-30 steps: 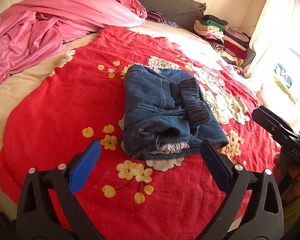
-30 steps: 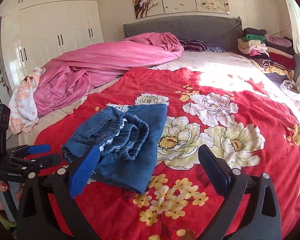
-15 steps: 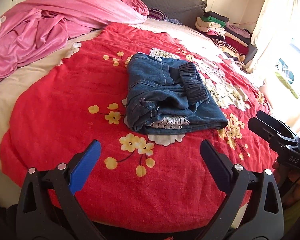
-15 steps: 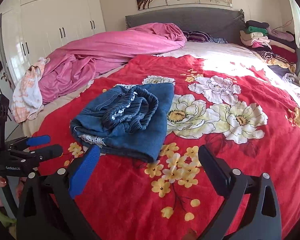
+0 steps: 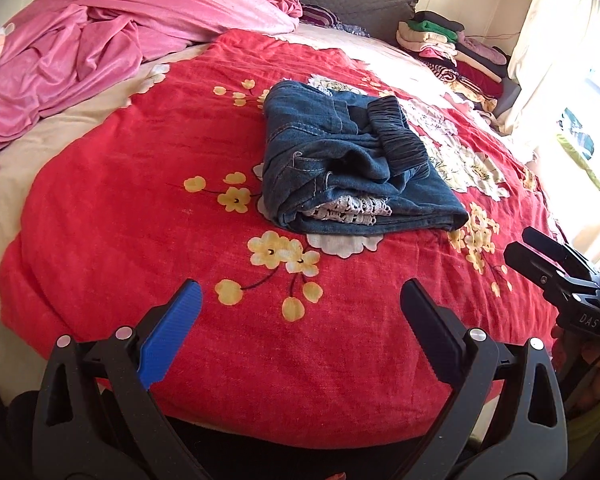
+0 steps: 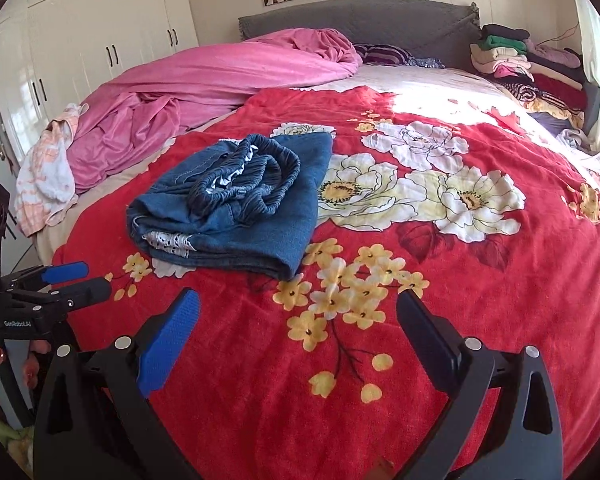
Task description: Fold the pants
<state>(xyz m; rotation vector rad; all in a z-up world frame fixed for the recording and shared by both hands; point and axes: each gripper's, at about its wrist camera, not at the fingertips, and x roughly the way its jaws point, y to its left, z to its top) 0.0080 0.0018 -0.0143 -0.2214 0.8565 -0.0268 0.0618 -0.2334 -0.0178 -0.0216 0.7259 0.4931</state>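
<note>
The blue denim pants (image 5: 340, 168) lie folded in a compact bundle on the red flowered blanket (image 5: 140, 184), elastic waistband on top, white lace showing at the near edge. They also show in the right wrist view (image 6: 236, 200). My left gripper (image 5: 300, 312) is open and empty, held back from the pants over the near blanket edge. My right gripper (image 6: 298, 316) is open and empty, also short of the pants. Each gripper shows in the other's view, the right one (image 5: 556, 268) and the left one (image 6: 68, 280).
A pink quilt (image 6: 220, 80) is heaped at the far left of the bed. Stacked folded clothes (image 6: 520, 60) sit at the far right by the grey headboard (image 6: 360, 20). A white and orange cloth (image 6: 48, 168) hangs at the left bed edge. White wardrobes (image 6: 80, 40) stand behind.
Both grippers have drawn back from the pants toward the foot of the bed. The pants lie still in the same folded shape. Both grippers stay open.
</note>
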